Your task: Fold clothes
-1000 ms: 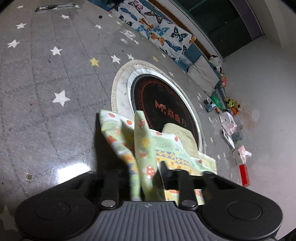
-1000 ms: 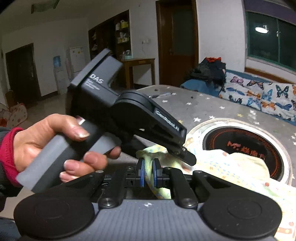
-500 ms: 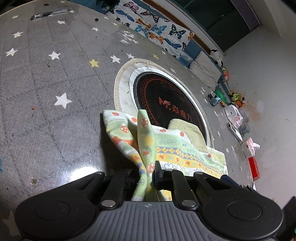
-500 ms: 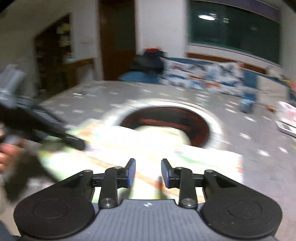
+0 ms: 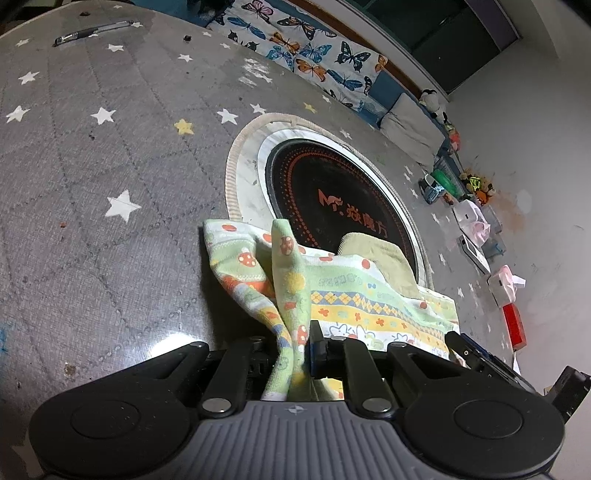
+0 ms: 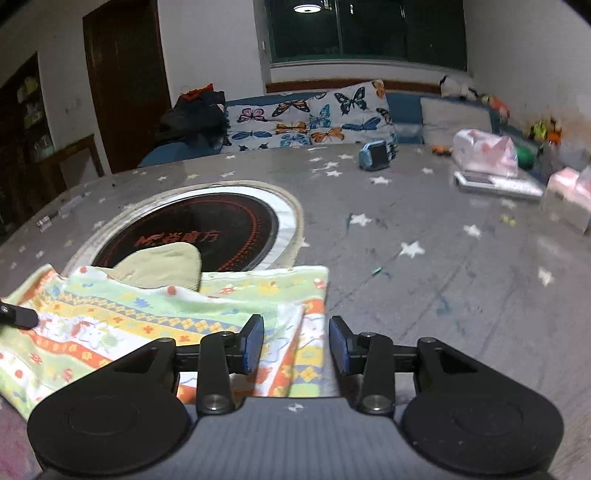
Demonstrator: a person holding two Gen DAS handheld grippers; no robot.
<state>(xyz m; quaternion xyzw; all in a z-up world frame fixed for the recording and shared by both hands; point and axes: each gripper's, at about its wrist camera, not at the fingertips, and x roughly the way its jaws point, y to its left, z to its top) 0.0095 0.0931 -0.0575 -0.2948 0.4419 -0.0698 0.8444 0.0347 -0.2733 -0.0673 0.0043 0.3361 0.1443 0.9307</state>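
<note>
A small green patterned garment (image 5: 332, 295) with mushrooms and coloured bands lies on the grey star-print table, partly over the round black cooktop (image 5: 332, 206). My left gripper (image 5: 291, 347) is shut on a bunched edge of it, which stands up between the fingers. In the right wrist view the garment (image 6: 166, 314) lies folded with its corner under my right gripper (image 6: 297, 343), which is open just above that corner. A plain beige inner layer (image 6: 162, 262) shows at the garment's far edge. The left gripper's tip (image 6: 18, 314) shows at the left edge.
A pen (image 5: 92, 31) lies at the table's far left. A blue toy (image 6: 376, 155), a pink bag (image 6: 484, 151), a flat device (image 6: 498, 182) and tissue packs (image 6: 569, 199) sit along the table's right side. A butterfly-print sofa (image 6: 310, 118) stands behind the table.
My right gripper let go of the garment's edge beside the left gripper, opened, and swung right to the garment's other corner. The left gripper kept its hold and hardly moved.
</note>
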